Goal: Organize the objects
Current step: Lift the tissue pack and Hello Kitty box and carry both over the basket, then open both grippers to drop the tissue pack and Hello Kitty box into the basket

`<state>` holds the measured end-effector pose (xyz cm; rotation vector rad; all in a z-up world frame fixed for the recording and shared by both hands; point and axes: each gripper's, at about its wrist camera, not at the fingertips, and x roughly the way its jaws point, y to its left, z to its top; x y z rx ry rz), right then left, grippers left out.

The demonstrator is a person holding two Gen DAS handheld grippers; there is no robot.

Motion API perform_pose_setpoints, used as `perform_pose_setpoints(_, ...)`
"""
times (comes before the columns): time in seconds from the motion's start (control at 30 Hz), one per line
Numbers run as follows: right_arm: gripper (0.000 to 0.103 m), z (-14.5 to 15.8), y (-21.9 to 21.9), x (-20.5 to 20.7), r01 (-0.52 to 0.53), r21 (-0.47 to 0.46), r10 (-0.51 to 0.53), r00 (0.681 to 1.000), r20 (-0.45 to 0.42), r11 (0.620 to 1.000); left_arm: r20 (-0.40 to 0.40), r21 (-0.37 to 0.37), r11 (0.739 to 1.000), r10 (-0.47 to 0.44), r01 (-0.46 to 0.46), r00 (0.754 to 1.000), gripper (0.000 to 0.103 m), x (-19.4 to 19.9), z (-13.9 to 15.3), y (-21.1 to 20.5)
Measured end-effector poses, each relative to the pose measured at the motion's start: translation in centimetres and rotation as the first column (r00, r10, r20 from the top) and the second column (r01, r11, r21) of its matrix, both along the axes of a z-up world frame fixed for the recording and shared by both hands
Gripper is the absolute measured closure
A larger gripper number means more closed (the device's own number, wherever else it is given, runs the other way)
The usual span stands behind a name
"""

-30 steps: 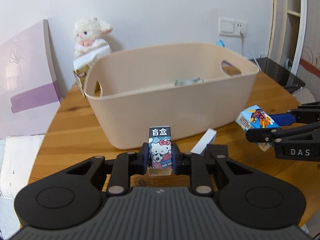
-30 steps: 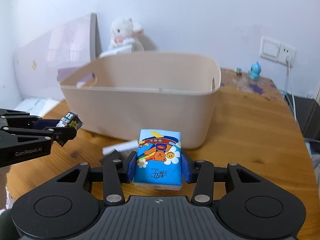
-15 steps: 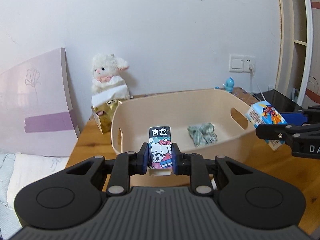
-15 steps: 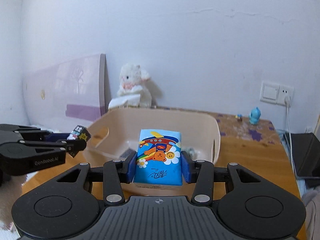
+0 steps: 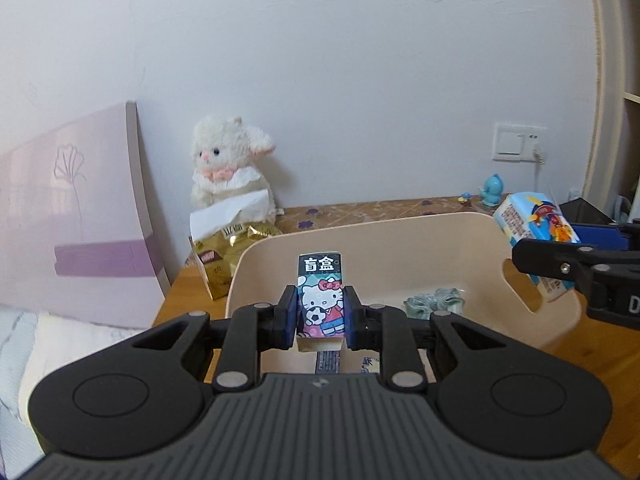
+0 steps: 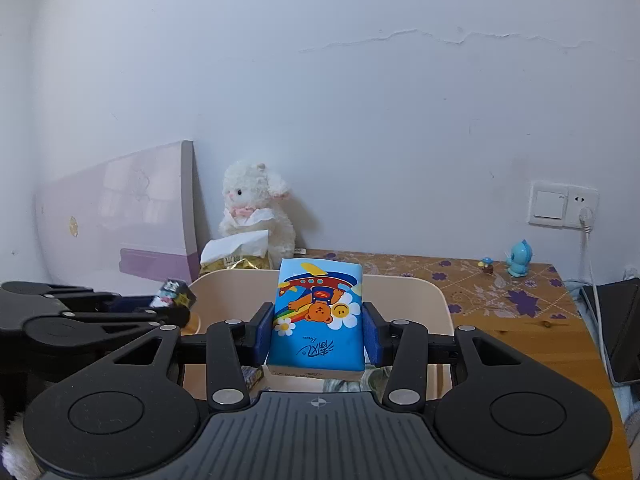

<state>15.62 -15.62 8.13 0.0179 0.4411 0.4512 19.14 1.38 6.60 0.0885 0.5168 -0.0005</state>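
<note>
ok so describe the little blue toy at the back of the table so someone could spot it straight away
Start at the white wall switch and socket plate on the right. Just below it, at the back edge of the wooden table, stands the small light-blue figurine. It is the only blue thing there, taller than the tiny mushroom-like figure to its left.

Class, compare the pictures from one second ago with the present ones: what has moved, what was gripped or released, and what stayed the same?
Both grippers rose from table level beside the beige plastic basket to above its opening. Nothing was taken or released: the left gripper still clamps the Hello Kitty blind box, the right gripper the blue cartoon tissue pack. The basket and the white plush lamb stayed put.
</note>
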Motion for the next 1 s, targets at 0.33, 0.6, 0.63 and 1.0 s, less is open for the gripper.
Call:
perform_pose_setpoints(0.33,0.061,-3.8,2.6,4.5,-0.009,-0.101,0.000,0.996,-0.087,0.995,-0.163,0.030,0.998,0.056,-0.051,0.985,0.078,5.5,-4.4,-0.1)
perform_pose_setpoints(0.6,0.053,-6.8,3.4,5.1,-0.039,-0.136,0.014,0.983,-0.181,0.990,-0.243,0.037,0.998,0.052,-0.044,0.969,0.077,5.7,-5.9,-0.4)
perform_pose_setpoints(0.63,0.049,-6.8,3.3,5.0,-0.032,-0.134,0.008,0.983,-0.181,0.990,-0.247,0.039,0.998,0.053,-0.045,0.968,0.076,5.6,-6.0,-0.4)
perform_pose_setpoints(1.0,0.012,-3.5,0.6,2.0,0.008,-0.063,-0.017,0.991,-0.136,0.998,-0.150,0.065,0.997,0.051,-0.042,0.987,0.018,1.4,-2.2,-0.8)
